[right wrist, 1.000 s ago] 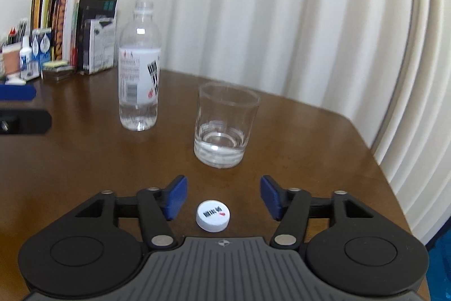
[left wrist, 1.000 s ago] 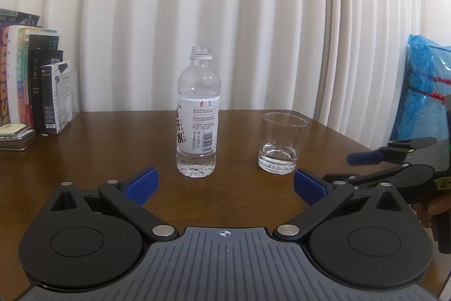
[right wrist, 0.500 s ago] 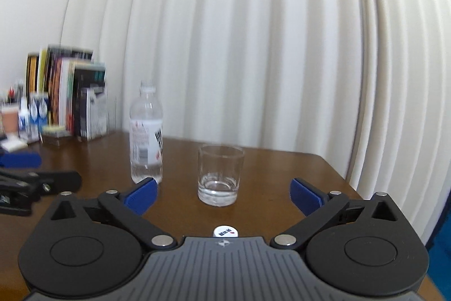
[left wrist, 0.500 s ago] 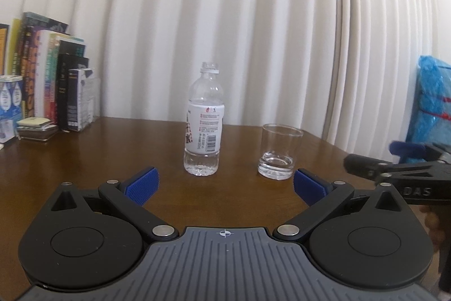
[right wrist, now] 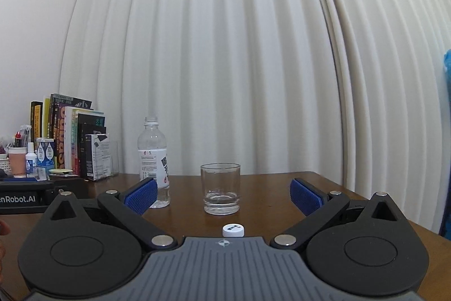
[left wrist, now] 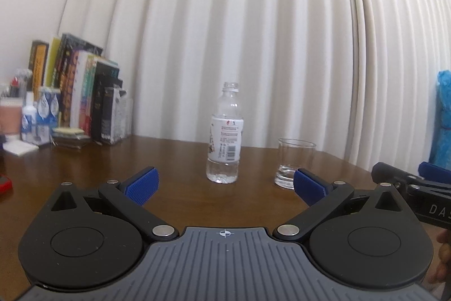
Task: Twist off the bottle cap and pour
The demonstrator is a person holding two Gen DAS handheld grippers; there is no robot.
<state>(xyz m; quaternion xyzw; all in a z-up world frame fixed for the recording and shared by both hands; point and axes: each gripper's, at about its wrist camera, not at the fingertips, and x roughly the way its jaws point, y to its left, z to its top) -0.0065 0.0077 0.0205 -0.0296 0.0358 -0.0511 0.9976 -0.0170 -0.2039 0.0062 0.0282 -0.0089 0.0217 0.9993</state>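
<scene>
A clear plastic bottle [left wrist: 225, 137] with a white label stands uncapped and upright on the brown table; it also shows in the right wrist view [right wrist: 153, 160]. A little water sits at its bottom. A clear glass [left wrist: 294, 162] [right wrist: 220, 188] stands to its right with a little water in it. The white cap [right wrist: 233, 230] lies on the table in front of the glass, just ahead of my right gripper [right wrist: 222, 193]. Both grippers are open and empty, well back from the bottle. My left gripper [left wrist: 225, 185] faces the bottle.
A row of books [left wrist: 81, 98] [right wrist: 70, 137] and small bottles and boxes [left wrist: 39, 117] stand at the table's back left. White curtains hang behind. A blue plastic bag [left wrist: 444, 120] is at the far right. The table edge [right wrist: 380, 205] runs along the right.
Both grippers have pulled back and risen away from the bottle and glass. The right gripper's jaws opened wider, leaving the cap on the table.
</scene>
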